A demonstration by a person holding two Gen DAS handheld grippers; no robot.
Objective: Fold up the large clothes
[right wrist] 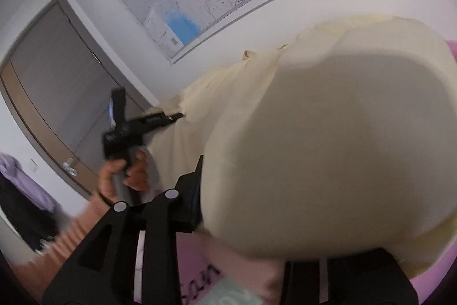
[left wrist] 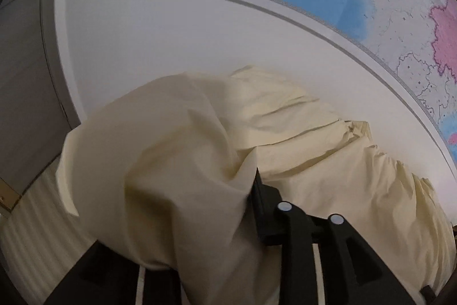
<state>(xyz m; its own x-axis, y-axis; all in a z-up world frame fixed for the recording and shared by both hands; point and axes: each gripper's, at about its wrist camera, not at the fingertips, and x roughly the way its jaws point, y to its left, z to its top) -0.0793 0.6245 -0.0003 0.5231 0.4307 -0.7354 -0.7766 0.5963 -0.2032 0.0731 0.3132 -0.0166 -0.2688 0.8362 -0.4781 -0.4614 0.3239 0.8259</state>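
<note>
A large cream-yellow garment (left wrist: 200, 156) hangs in the air between both grippers, bunched and billowing. My left gripper (left wrist: 251, 185) is shut on a fold of it; the cloth drapes over the left finger and hides it. In the right wrist view the garment (right wrist: 328, 147) fills the right half. My right gripper (right wrist: 201, 170) is shut on its edge, and the cloth covers the right finger. The left gripper (right wrist: 178, 115) also shows there, held by a hand, pinching the garment's far edge.
A white wall (left wrist: 142, 33) with a big coloured map (left wrist: 385, 5) stands behind. A grey door (right wrist: 65, 93) is at the left. A pink surface with lettering (right wrist: 200, 276) lies below. Purple and dark clothes (right wrist: 20, 190) hang at far left.
</note>
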